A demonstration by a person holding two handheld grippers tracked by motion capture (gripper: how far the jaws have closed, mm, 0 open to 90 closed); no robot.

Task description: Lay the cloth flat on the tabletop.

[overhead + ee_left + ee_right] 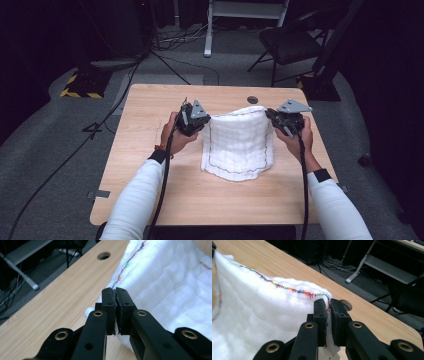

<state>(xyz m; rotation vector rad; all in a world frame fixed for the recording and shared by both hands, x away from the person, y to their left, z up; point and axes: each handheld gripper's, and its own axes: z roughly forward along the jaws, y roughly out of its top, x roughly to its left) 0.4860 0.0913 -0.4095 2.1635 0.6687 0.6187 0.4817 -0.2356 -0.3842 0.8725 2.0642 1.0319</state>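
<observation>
Left tool (pixel 206 120) clamped on left upper corner of white cloth (pixel 239 142). Right tool (pixel 272 117) clamped on right upper corner. Cloth hangs stretched between tools over middle of surface (pixel 150 110), lower hem resting on wood. Round hole (pixel 252 99) near far edge, behind cloth.

White waffle-weave cloth (pixel 239 142) edged with multicoloured stitching: red, orange, green, blue. Light wood-grain table (pixel 150 105). Black jaws with brass-coloured rivets on left gripper (pixel 116 291) and right gripper (pixel 326 302); grey plates on top. White sleeves (pixel 137 195). Grey carpet (pixel 50 150); yellow-black hazard striping (pixel 80 92).
</observation>
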